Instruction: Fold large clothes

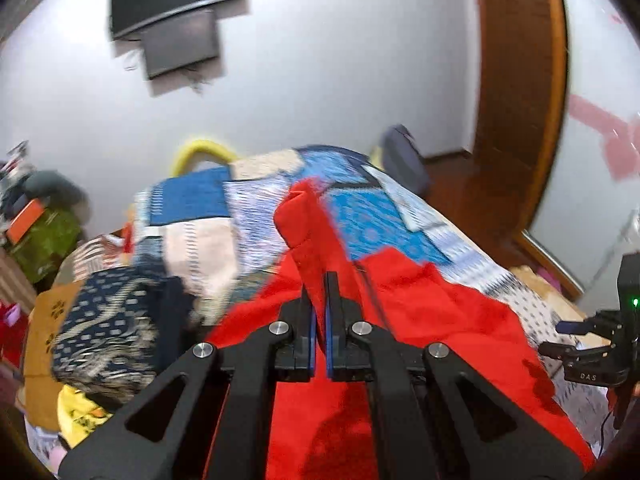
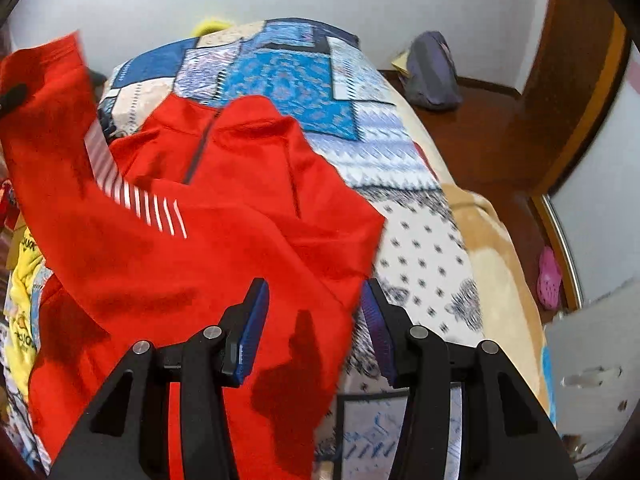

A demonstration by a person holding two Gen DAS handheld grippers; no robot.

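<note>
A large red jacket [image 2: 224,216] with a dark zip and white reflective stripes lies on a patchwork bedspread [image 2: 288,68]. My left gripper [image 1: 320,280] is shut on a fold of the red jacket [image 1: 420,312] and lifts it, so a red sleeve hangs up at the left of the right wrist view. My right gripper [image 2: 316,292] is open, its blue-padded fingers [image 2: 256,320] hovering just above the jacket's lower right edge. It also shows at the right edge of the left wrist view [image 1: 592,344].
The bed [image 1: 400,216] fills the middle. Piled clothes and boxes [image 1: 104,328] crowd its left side. A wooden door frame [image 1: 520,80] and floor lie to the right, with a grey bag [image 2: 432,72] and a pink shoe [image 2: 550,276]. Dark screens [image 1: 176,0] hang on the wall.
</note>
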